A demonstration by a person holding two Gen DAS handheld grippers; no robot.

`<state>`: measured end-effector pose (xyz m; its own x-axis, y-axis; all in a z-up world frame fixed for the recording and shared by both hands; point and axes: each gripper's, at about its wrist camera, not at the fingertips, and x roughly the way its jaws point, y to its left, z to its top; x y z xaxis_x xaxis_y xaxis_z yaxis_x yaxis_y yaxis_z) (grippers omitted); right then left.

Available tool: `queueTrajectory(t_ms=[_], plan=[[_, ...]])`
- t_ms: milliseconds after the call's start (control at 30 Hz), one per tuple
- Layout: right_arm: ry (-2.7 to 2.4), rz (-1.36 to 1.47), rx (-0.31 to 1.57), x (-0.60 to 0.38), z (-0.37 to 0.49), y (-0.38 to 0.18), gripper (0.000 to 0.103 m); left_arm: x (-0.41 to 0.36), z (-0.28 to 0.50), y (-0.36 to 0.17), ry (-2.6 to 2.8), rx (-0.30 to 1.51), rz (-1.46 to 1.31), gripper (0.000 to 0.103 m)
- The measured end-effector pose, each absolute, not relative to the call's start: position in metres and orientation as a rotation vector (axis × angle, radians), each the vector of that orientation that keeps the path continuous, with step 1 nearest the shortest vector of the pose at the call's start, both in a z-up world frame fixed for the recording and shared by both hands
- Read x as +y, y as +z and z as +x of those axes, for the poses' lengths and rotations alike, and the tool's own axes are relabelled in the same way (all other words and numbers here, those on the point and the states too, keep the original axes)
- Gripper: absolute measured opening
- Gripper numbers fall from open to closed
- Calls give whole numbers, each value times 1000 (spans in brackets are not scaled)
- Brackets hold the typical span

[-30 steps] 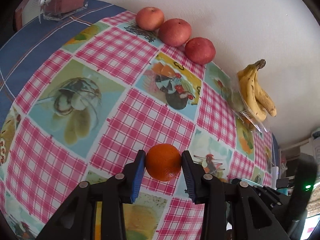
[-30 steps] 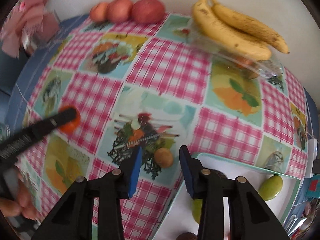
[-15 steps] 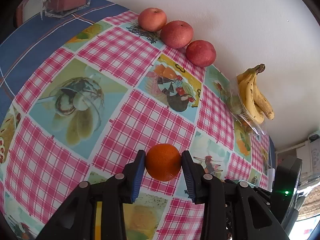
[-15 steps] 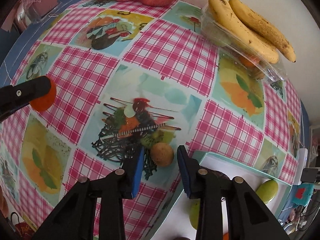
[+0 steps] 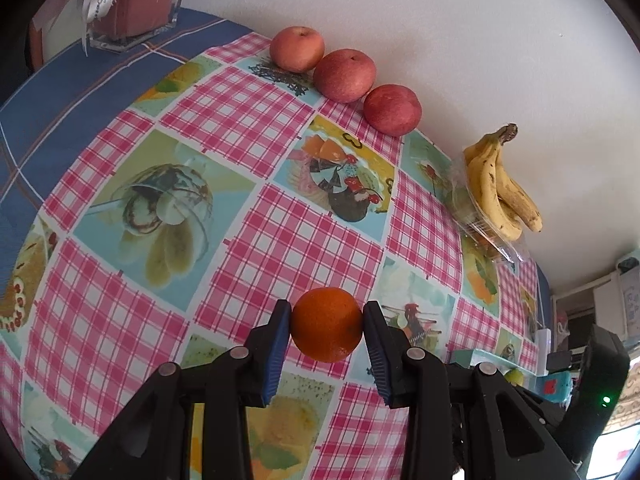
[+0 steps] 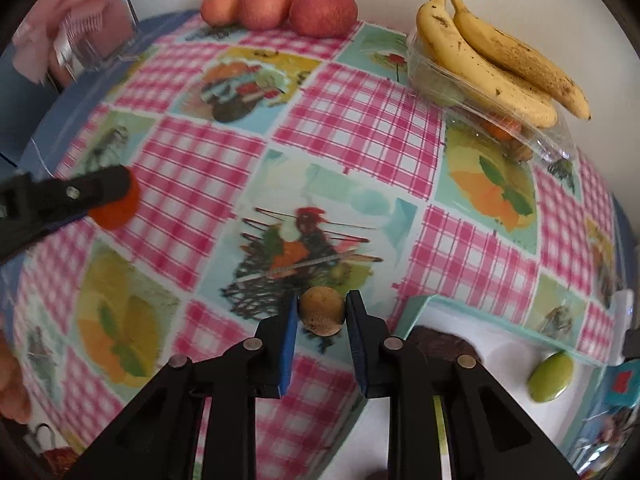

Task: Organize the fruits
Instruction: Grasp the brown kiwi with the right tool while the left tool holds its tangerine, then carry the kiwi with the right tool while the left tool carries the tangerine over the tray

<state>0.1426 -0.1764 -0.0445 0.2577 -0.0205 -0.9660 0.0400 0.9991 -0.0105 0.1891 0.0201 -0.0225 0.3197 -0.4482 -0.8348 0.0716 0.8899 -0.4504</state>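
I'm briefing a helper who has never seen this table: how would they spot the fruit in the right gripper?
On the checked tablecloth, by the white tray, the right gripper pinches a small kiwi. It is dull brown, unlike the orange.

We are seeing a tablecloth (image 5: 280, 236) of pink checks and printed dessert panels lying over a blue cloth (image 5: 72, 92), which is showing at ten o'clock. At eleven o'clock a clear glass holder (image 5: 132, 20) is standing with pink paper and a white ribbon. A white wall (image 5: 440, 40) is filling twelve to two o'clock.
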Motion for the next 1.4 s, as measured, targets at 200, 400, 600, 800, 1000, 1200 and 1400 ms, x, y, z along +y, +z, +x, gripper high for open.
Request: queueTrajectory(t_ms=[200, 400, 600, 800, 1000, 1200, 1400], plan=[[-36, 157, 1229, -173, 115, -31, 25, 22, 168, -8, -367, 1188, -330, 39], [-72, 266, 1178, -168, 78, -31, 25, 10, 145, -1, -406, 1189, -283, 39], [-134, 265, 1112, -163, 43, -18, 25, 3, 137, 13, -448, 1162, -279, 39], [-194, 241, 1059, -167, 26, 0, 25, -9, 128, 24, -465, 1138, -230, 39], [-232, 252, 1022, -183, 16, 14, 25, -39, 113, 31, -510, 1121, -159, 39], [-264, 310, 983, -209, 3, 24, 25, -64, 98, 40, -546, 1095, -115, 39], [-336, 423, 943, -250, -18, 29, 25, -89, 84, 40, -593, 1103, -57, 39]])
